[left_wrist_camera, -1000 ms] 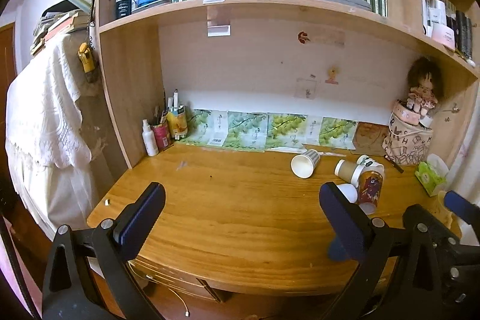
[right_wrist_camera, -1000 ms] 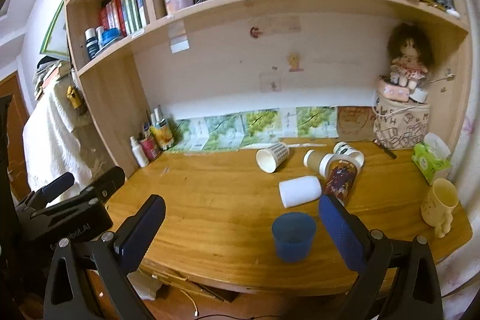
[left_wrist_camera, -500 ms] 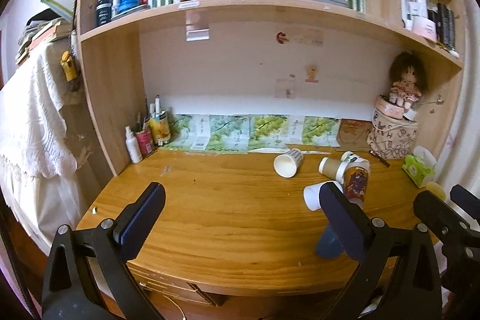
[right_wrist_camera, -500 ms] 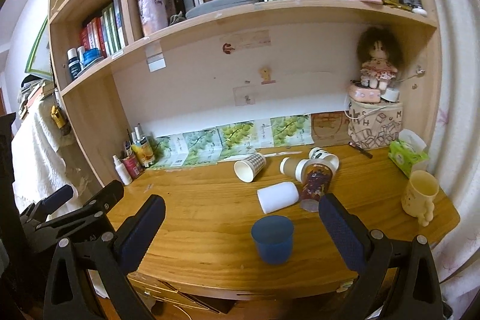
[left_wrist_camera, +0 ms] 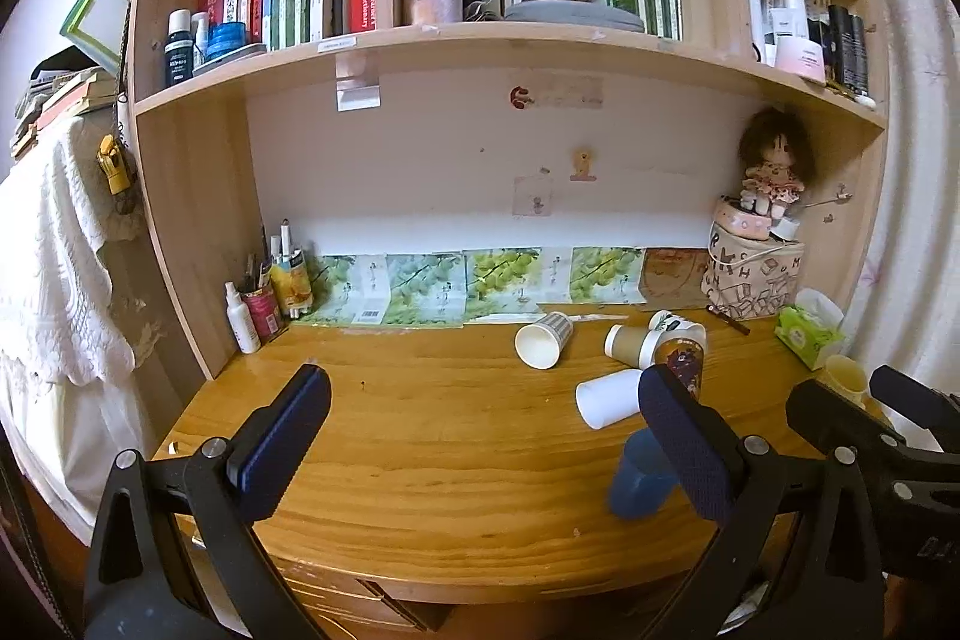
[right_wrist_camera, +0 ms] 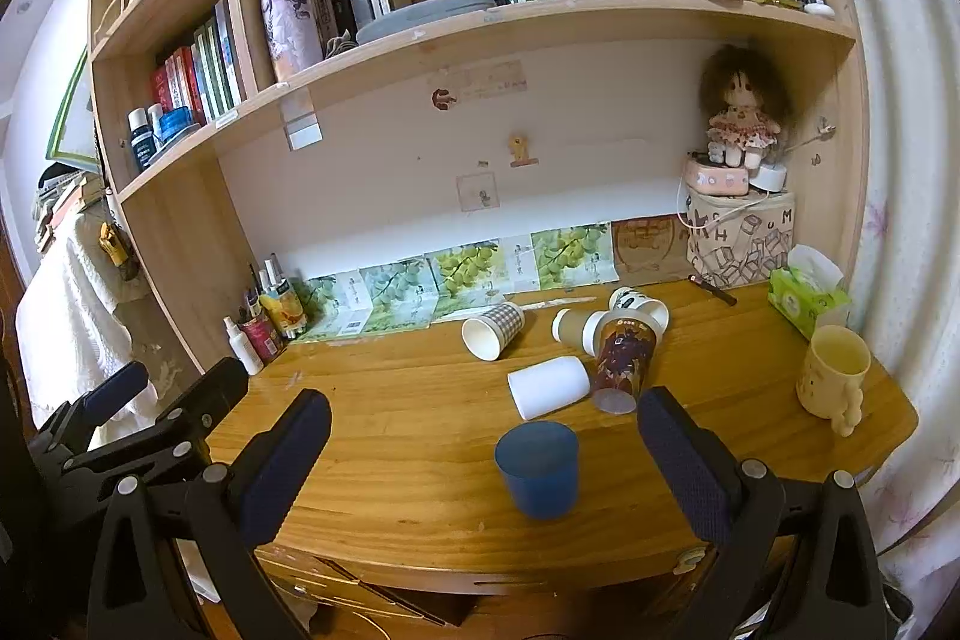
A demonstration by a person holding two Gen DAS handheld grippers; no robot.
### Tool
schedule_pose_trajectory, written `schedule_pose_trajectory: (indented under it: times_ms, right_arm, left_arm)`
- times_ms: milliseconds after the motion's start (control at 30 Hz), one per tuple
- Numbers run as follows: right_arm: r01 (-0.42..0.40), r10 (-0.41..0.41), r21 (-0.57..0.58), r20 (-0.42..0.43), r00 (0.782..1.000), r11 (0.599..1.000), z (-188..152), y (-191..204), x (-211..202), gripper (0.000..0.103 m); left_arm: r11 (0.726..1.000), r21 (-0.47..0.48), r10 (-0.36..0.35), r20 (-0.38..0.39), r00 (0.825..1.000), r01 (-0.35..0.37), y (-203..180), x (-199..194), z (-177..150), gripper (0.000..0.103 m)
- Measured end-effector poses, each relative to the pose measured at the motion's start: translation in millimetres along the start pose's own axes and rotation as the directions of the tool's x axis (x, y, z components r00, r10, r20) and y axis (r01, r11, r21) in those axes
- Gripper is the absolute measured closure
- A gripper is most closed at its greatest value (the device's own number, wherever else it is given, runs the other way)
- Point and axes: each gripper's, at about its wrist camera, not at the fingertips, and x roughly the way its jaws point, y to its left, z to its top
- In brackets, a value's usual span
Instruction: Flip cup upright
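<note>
A blue cup [right_wrist_camera: 538, 467] stands upright near the desk's front edge, between and just beyond my right gripper's [right_wrist_camera: 483, 466] open fingers; in the left wrist view the blue cup [left_wrist_camera: 637, 478] is partly hidden by a finger. A white cup [right_wrist_camera: 547, 384] lies on its side behind it. A checked paper cup [right_wrist_camera: 493, 328], a brown cup [right_wrist_camera: 576, 327] and a white printed cup [right_wrist_camera: 637, 305] also lie on their sides. A dark printed cup [right_wrist_camera: 621, 359] stands mouth down. My left gripper [left_wrist_camera: 480, 445] is open and empty over the desk's front left.
A yellow mug [right_wrist_camera: 834, 376] stands upright at the right edge, a green tissue pack [right_wrist_camera: 804, 295] behind it. Bottles and pens [left_wrist_camera: 264, 301] sit at the back left. A patterned bag with a doll [right_wrist_camera: 741, 226] is at the back right. Shelves of books hang above the wooden desk [right_wrist_camera: 390, 436].
Both grippers have drawn back and risen from the desk, so the cups look smaller and farther. The cups have not moved.
</note>
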Motion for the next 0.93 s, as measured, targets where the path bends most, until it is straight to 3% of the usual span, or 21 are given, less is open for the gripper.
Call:
schedule_pose_trajectory:
  times_ms: [933]
  right_arm:
    - [0.044,-0.045,0.052,0.007,0.999,0.998,-15.5,-15.3,-27.9,0.001]
  left_arm:
    - [0.998,0.046,-0.05,0.013,0.999,0.05,-18.4,-18.0,-4.9,0.0]
